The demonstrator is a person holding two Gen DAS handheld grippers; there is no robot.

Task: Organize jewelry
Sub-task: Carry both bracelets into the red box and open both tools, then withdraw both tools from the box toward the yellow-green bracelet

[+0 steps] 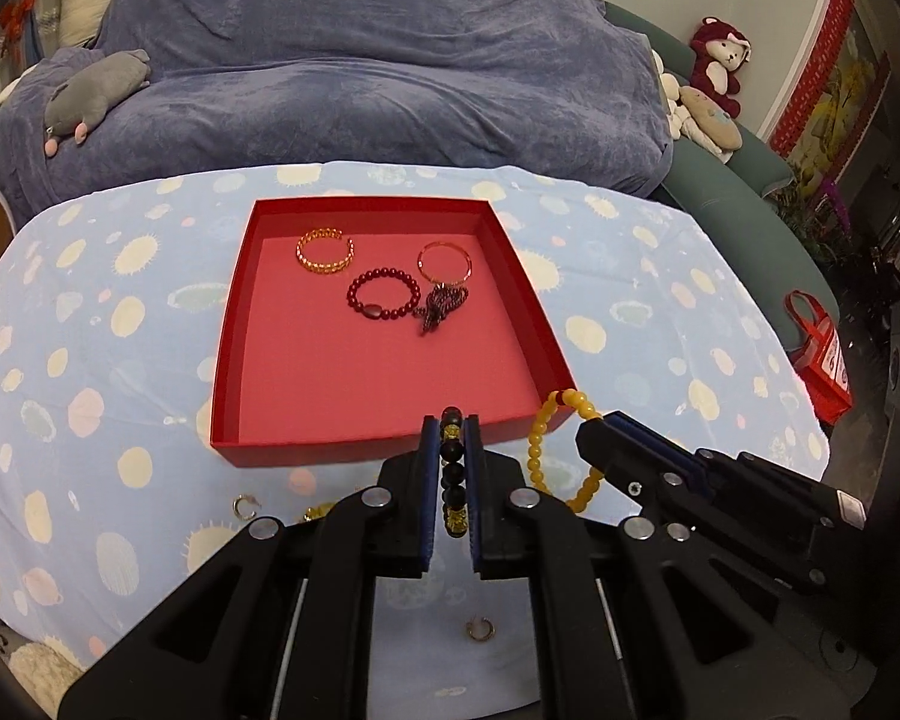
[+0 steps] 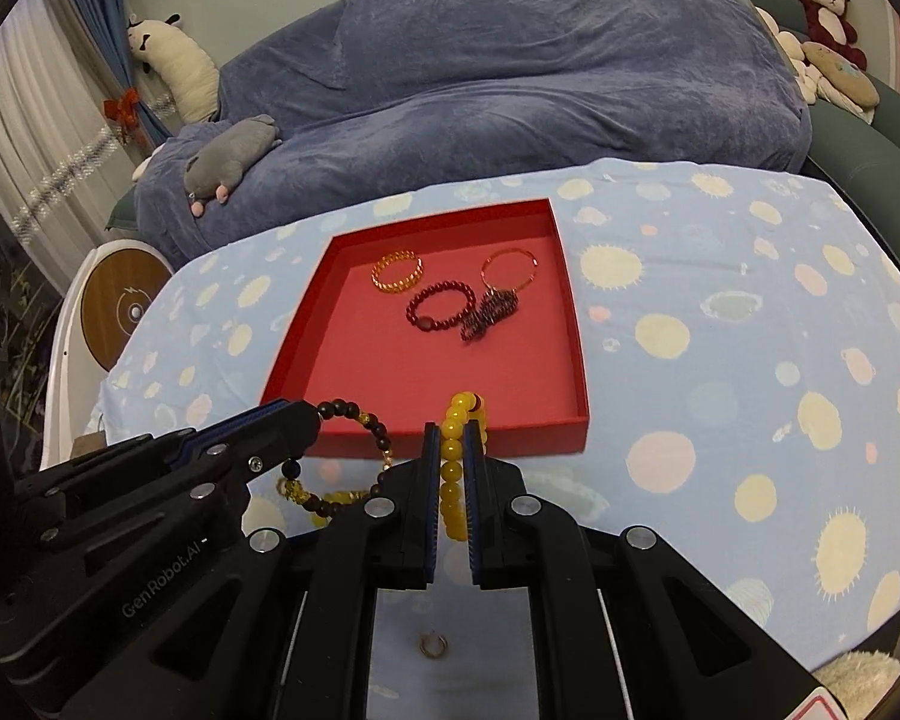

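My left gripper is clamped on a dark wooden bead bracelet; my right gripper pinches a yellow bead bracelet. Both hang at the near edge of the shallow red cardboard tray, its near half bare, four bracelets farther back.

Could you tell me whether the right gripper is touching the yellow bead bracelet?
Touching. The right wrist view shows the right gripper with its jaws closed on the yellow bead bracelet, beads pinched between them.
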